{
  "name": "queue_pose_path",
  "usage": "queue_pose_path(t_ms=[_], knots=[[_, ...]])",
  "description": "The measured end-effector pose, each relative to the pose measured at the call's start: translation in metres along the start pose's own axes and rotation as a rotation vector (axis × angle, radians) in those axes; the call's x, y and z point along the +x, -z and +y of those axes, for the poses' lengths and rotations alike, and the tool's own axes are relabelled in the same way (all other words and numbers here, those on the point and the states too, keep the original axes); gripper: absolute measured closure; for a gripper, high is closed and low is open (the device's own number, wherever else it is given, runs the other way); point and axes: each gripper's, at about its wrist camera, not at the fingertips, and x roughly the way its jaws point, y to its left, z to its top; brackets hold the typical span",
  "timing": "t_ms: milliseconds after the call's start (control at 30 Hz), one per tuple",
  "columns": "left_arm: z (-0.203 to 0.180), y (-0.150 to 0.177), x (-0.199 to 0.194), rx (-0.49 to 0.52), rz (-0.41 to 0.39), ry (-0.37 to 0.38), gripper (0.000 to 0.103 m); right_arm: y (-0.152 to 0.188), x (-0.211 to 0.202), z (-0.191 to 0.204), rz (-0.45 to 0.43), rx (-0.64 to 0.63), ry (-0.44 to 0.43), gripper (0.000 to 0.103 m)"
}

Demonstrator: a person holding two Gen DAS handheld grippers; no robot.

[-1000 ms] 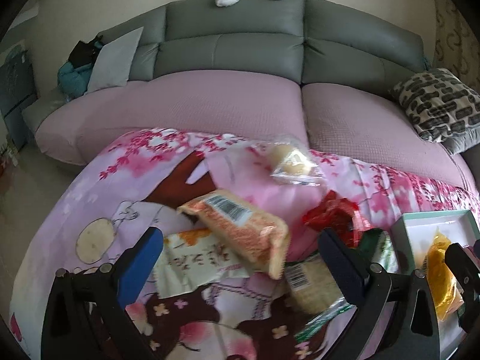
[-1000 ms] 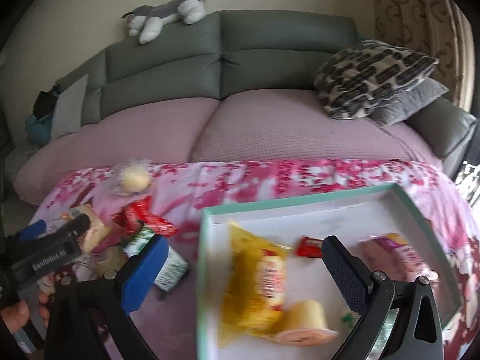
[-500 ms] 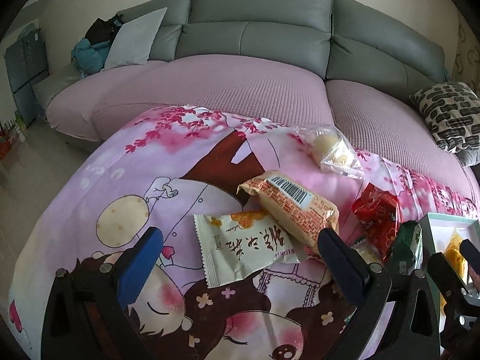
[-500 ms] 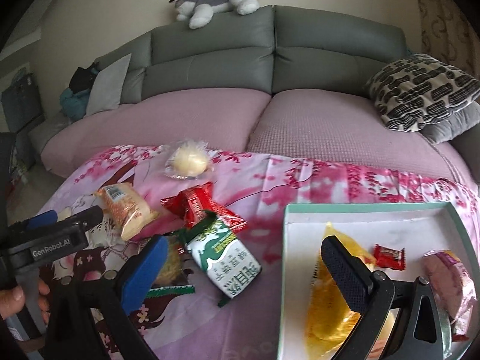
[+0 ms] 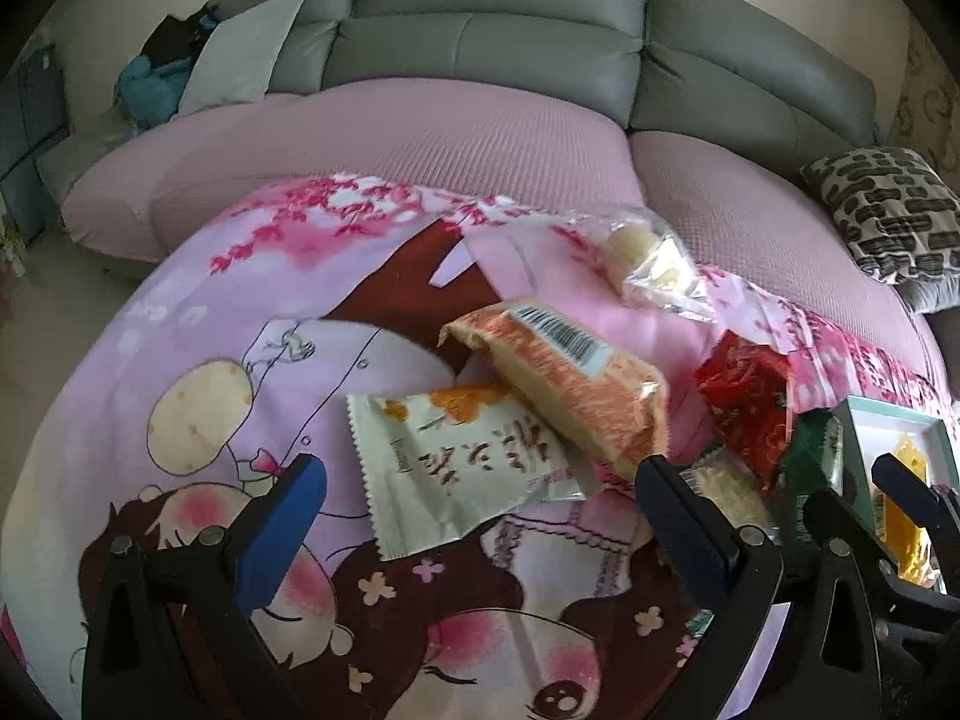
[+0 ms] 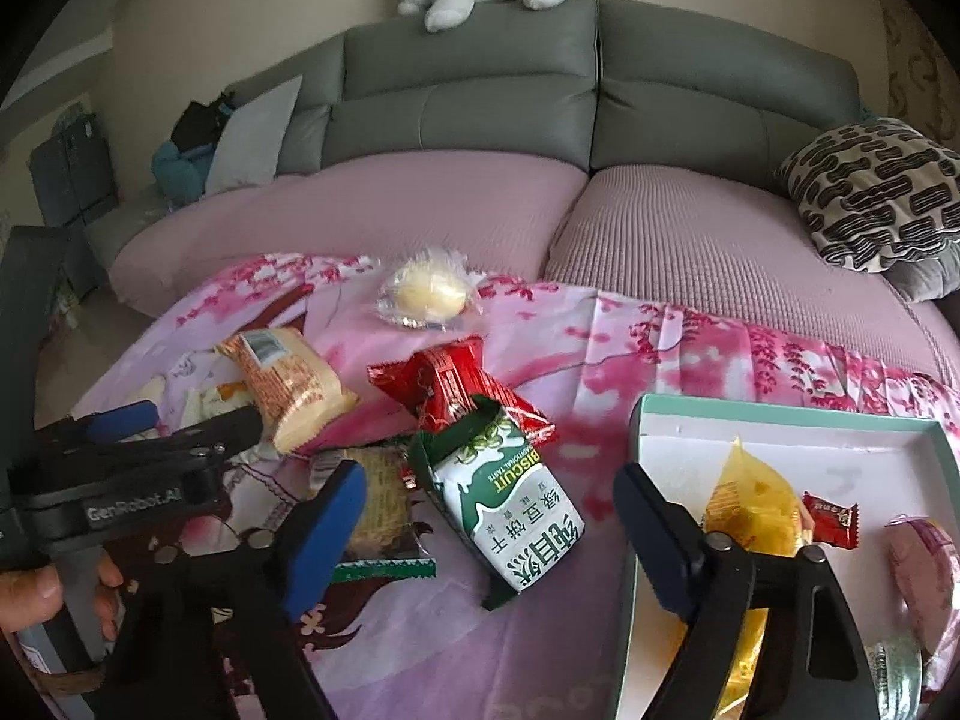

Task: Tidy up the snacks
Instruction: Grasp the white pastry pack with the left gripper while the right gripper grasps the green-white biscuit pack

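- Right claw (image 6: 480,516): jaws apart and just narrowing, empty; the green biscuit pack (image 6: 510,504) lies between them on the pink cloth (image 6: 600,372), not yet pinched.
- Judged step: grasp this pack and carry it to the teal-rimmed tray (image 6: 780,414) at 3 o'clock, which already holds a yellow packet (image 6: 750,492) and a small red sweet (image 6: 831,519).
- Technique: pinch the pack across its flat body, clear of the red wrapper (image 6: 456,384) overlapping its 12 o'clock end.
- Left claw (image 5: 480,510): wide, empty, over the white sachet (image 5: 462,468); the orange pack (image 5: 570,384) lies at 1 o'clock. Keep both claws apart.
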Motion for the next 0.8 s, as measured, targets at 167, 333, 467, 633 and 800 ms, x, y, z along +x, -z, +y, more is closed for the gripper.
queue_pose_path(t_ms=[167, 333, 467, 633, 800], knots=[[0.01, 0.003, 0.014, -0.027, 0.023, -0.02, 0.001, 0.002, 0.013, -0.001, 0.04, 0.0, 0.009, 0.02], [0.011, -0.001, 0.025, -0.052, 0.026, -0.019, 0.001, 0.0, 0.019, -0.001, 0.059, 0.002, 0.018, 0.02], [0.007, -0.003, 0.03, -0.044, 0.022, -0.054, 0.001, 0.002, 0.025, -0.001, 0.082, 0.007, 0.021, 0.02], [0.001, -0.001, 0.034, -0.029, 0.012, -0.11, 0.001, 0.002, 0.028, 0.002, 0.084, -0.003, 0.026, 0.02], [-0.001, -0.001, 0.035, -0.02, 0.011, -0.131, 0.001, 0.003, 0.028, 0.002, 0.084, 0.008, -0.005, 0.02]])
